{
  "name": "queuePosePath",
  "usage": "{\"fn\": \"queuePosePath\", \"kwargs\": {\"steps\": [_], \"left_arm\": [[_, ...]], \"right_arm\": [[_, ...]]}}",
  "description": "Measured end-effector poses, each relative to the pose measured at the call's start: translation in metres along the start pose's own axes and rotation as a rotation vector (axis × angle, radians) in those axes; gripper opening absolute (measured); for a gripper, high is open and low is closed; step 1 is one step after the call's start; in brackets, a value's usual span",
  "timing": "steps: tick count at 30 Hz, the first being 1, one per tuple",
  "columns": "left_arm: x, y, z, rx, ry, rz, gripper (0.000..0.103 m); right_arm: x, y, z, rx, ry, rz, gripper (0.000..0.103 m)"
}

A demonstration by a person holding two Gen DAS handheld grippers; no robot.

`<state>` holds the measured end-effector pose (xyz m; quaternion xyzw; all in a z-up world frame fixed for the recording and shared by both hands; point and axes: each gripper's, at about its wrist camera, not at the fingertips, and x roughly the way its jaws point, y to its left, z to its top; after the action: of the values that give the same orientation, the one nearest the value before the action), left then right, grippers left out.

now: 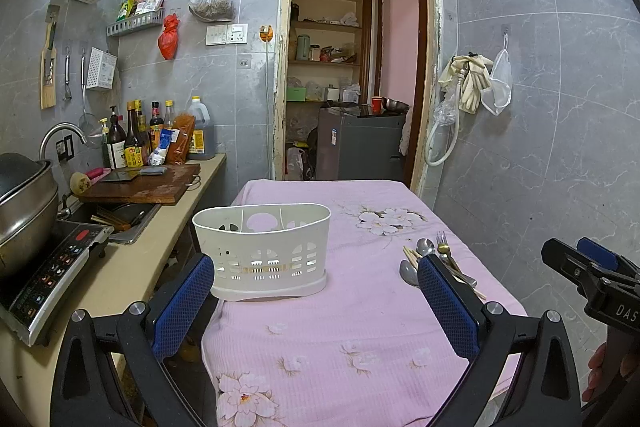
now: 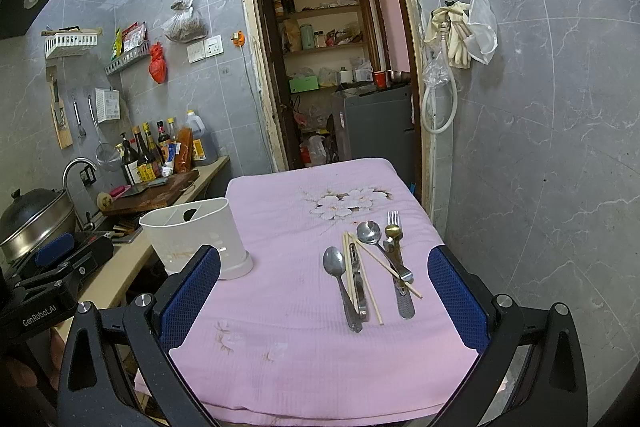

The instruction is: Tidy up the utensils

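Observation:
A white slotted utensil holder (image 1: 264, 251) stands empty on the pink flowered tablecloth (image 1: 360, 339), just beyond my open left gripper (image 1: 316, 299). It also shows at the left in the right wrist view (image 2: 196, 235). A pile of utensils (image 2: 372, 267) lies on the cloth: two spoons (image 2: 334, 261), a fork (image 2: 394, 223), wooden chopsticks (image 2: 348, 267) and a metal tool. My open right gripper (image 2: 324, 299) is just short of the pile and holds nothing. In the left wrist view the pile (image 1: 434, 259) is partly hidden behind my right finger.
A counter (image 1: 160, 239) runs along the left with an induction hob (image 1: 52, 275), a steel pot (image 1: 24, 203), a sink, a cutting board (image 1: 140, 183) and bottles. An open doorway (image 1: 352, 67) lies beyond the table. A tiled wall is on the right.

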<state>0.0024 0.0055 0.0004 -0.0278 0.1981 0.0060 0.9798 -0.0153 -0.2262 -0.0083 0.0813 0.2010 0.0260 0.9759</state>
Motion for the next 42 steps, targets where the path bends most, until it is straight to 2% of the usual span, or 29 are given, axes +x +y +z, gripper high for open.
{"fn": "queuePosePath", "kwargs": {"steps": [42], "left_arm": [[0.0014,-0.0004,-0.0062,0.002,0.005,-0.004,0.102]], "right_arm": [[0.0013,0.001,0.0002,-0.001,0.004,-0.003,0.102]]}}
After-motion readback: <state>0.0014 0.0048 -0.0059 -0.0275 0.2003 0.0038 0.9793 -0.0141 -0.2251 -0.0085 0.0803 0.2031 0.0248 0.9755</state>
